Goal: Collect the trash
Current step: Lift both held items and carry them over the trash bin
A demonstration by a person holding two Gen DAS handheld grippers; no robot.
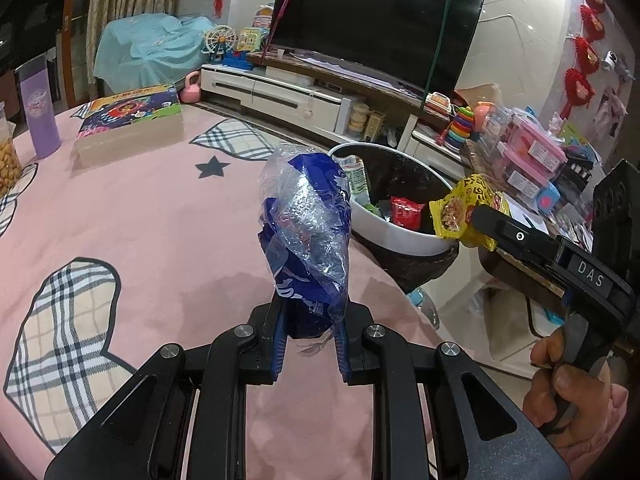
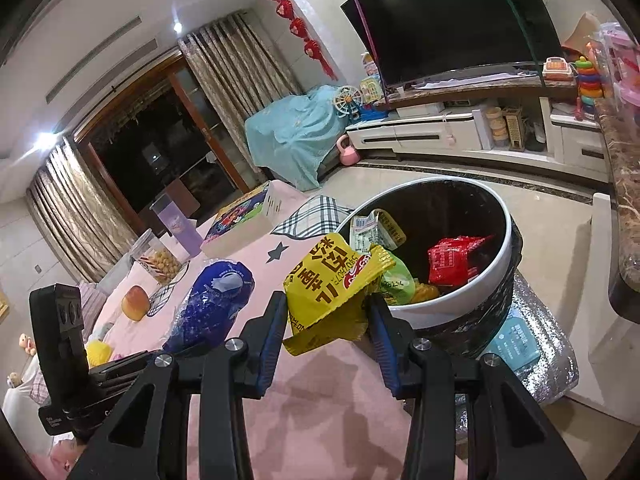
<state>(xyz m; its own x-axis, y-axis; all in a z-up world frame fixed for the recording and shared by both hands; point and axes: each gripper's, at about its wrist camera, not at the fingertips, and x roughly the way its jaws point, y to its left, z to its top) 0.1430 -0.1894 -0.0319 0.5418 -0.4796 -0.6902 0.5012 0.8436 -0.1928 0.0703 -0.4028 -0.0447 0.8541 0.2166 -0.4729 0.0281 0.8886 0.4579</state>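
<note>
My left gripper (image 1: 310, 320) is shut on a crumpled blue and clear plastic bag (image 1: 306, 236) and holds it above the pink tablecloth, left of the bin. The bag also shows in the right wrist view (image 2: 216, 304). My right gripper (image 2: 328, 316) is shut on a yellow snack wrapper (image 2: 328, 280), held at the near rim of the white trash bin (image 2: 472, 296) with a black liner. In the left wrist view the wrapper (image 1: 466, 210) hangs at the bin's right rim (image 1: 400, 236). The bin holds a red packet (image 2: 452, 260) and several other wrappers.
On the pink table (image 1: 140, 220) stand a puzzle box (image 1: 132, 120), a purple tumbler (image 1: 40, 116) and a snack jar (image 1: 8, 160). A bread roll (image 2: 136, 302) lies further left. A TV (image 1: 372, 24) and toy shelves line the far wall. A silver bag (image 2: 536, 344) lies beside the bin.
</note>
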